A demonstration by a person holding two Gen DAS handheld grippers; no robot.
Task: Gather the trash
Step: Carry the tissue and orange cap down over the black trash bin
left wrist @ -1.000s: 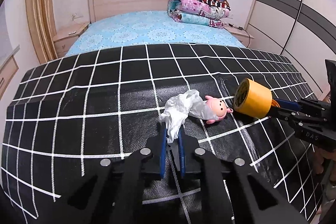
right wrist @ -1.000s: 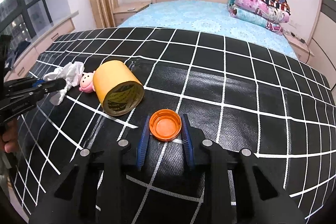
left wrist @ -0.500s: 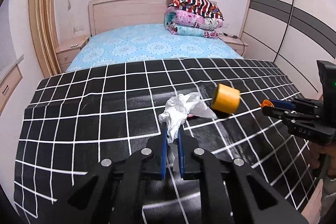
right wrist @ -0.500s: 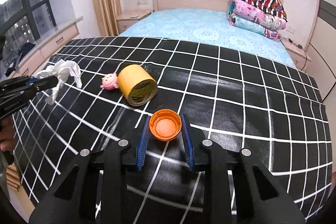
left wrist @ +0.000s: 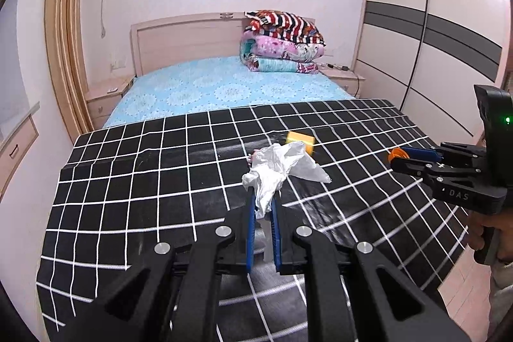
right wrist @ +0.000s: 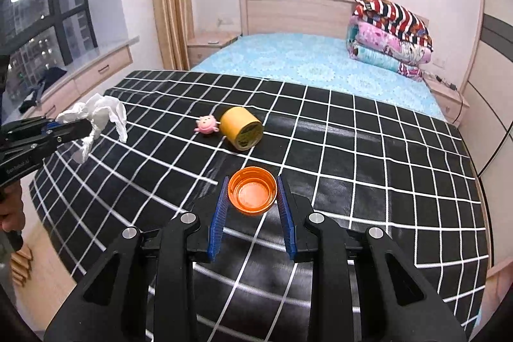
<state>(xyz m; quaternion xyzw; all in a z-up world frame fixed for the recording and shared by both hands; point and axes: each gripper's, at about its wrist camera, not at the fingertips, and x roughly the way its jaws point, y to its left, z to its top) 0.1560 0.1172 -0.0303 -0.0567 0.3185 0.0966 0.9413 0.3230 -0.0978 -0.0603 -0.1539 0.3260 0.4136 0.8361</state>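
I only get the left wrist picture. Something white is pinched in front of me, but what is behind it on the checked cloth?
Observer: A small pink toy figure lies there, right beside a roll of yellow tape resting on its side; the crumpled tissue covers most of it from your side.
Operator: And that orange speck in the other tool?
Observer: It is an orange bottle cap, open side up, clamped between the right tool fingers.
Operator: Anything left of the bed?
Observer: A dark window showing lit buildings outside.
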